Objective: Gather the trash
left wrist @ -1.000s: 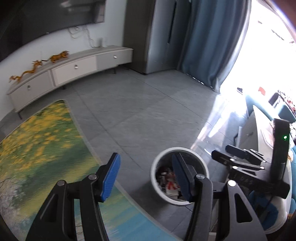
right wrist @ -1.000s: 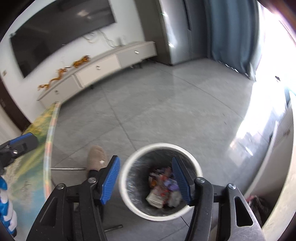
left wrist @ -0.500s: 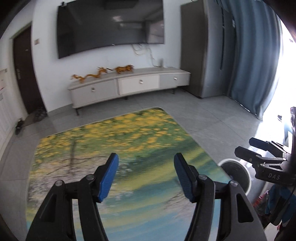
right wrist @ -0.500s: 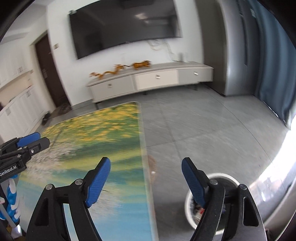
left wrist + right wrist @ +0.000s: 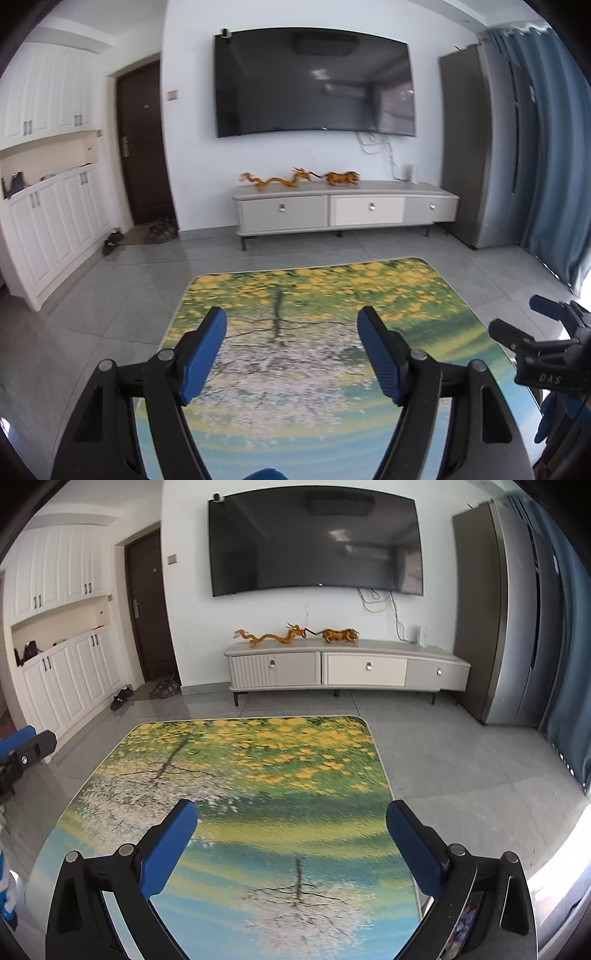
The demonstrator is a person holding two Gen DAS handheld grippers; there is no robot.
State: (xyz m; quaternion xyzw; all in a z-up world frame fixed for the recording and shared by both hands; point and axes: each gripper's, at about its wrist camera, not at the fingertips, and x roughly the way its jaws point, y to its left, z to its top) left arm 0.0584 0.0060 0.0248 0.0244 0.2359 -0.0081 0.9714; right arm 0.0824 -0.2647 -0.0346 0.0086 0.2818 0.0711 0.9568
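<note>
My left gripper (image 5: 291,325) is open and empty, held above the table with the painted tree scene (image 5: 332,295). My right gripper (image 5: 291,816) is open wide and empty above the same table (image 5: 258,760). The right gripper also shows at the right edge of the left wrist view (image 5: 524,328), and the left gripper at the left edge of the right wrist view (image 5: 26,746). A sliver of the trash bin's contents (image 5: 461,923) shows at the lower right, behind my right finger. No loose trash shows on the table.
A TV cabinet (image 5: 343,210) with dragon figures (image 5: 280,179) stands against the far wall under a large TV (image 5: 314,81). A grey fridge (image 5: 476,147) and blue curtain (image 5: 554,147) are at right, white cupboards (image 5: 48,221) and a dark door (image 5: 142,140) at left.
Both grippers have swung up and left, away from the trash bin on the floor, and now face the table and TV wall. The right gripper's jaws have opened wider.
</note>
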